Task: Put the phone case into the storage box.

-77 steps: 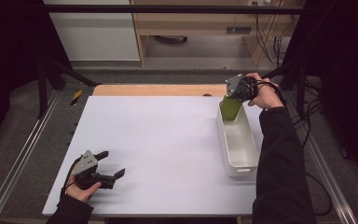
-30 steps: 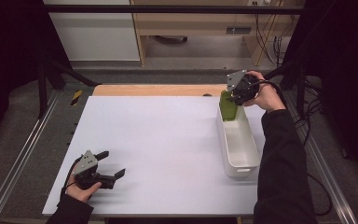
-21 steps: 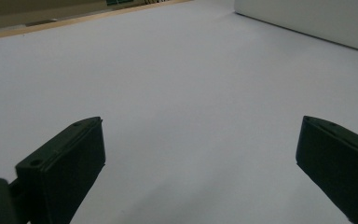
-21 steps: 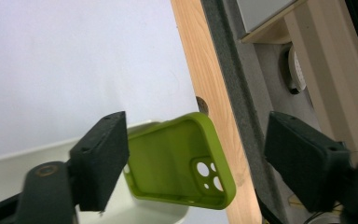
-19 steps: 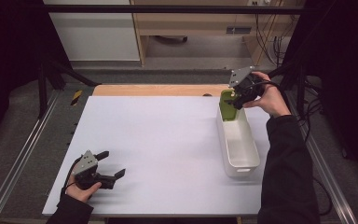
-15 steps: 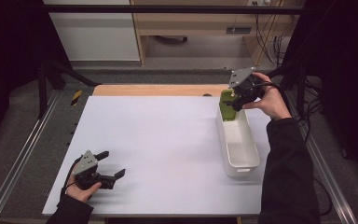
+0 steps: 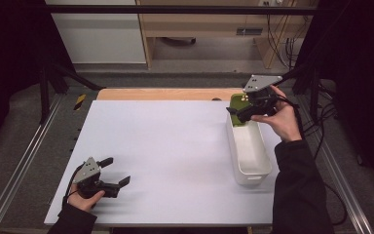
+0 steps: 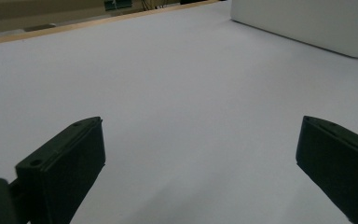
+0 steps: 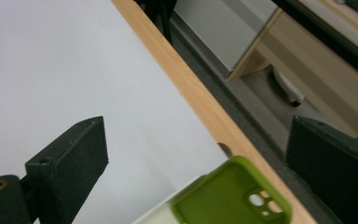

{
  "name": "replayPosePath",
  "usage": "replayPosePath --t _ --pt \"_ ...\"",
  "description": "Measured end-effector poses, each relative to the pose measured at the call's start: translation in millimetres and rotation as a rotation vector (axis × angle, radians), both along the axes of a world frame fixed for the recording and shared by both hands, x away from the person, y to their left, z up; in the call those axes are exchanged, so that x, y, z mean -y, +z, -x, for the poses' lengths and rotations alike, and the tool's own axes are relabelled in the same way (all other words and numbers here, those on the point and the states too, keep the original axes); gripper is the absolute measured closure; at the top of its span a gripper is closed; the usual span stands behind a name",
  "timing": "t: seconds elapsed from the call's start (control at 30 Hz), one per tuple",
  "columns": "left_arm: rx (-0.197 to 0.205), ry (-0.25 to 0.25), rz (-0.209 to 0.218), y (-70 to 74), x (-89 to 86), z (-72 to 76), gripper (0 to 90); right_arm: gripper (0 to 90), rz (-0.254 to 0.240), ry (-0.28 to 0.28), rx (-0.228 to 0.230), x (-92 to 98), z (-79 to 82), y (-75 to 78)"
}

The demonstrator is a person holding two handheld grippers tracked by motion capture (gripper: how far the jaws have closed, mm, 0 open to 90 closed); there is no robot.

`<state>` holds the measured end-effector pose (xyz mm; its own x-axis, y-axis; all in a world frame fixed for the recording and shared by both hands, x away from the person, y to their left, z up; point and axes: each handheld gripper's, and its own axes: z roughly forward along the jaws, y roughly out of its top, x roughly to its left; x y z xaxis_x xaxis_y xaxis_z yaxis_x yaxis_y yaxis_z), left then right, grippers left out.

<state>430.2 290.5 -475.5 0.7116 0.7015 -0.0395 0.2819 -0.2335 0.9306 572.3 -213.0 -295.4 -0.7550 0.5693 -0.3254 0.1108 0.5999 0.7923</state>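
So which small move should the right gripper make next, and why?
Probably draw the right gripper back from the bin. Its jaws have just been opening and stand apart with nothing pressed between them, and the green case leans inside the bin's far end.

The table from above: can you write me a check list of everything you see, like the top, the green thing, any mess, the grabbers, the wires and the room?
Surface: white table top, bare, wooden strip along its far edge.
Job's things: green phone case standing in the far end of the white bin, leaning on its wall.
Clutter: nothing seen on the top.
Grippers: right gripper just above the case, jaws just opened, nothing between them; left gripper resting near the front left, open, holding nothing.
Cables: black cable trailing right of the table.
Surroundings: wooden shelf unit behind, dark curtains at both sides.
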Motion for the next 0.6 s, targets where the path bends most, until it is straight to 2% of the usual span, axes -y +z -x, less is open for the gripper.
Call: replayPosePath --t 0.07,0.17,0.37,0.6 --pt "0.001 -0.002 0.004 0.3 0.0 0.2 1.0 5.8 -0.036 -0.014 -0.059 -0.6 6.7 -1.1" --pt "0.003 -0.005 0.008 0.7 -0.2 0.7 1.0 4.7 -0.059 -0.039 -0.086 -1.9 18.0 -4.1" --pt "0.004 -0.012 0.011 0.7 -0.1 1.2 0.9 3.2 -0.14 -0.044 -0.09 -0.7 40.3 -10.4" --pt "0.009 -0.018 0.019 1.6 0.9 2.3 0.8 2.6 -0.225 -0.059 -0.058 2.0 63.7 -21.4"
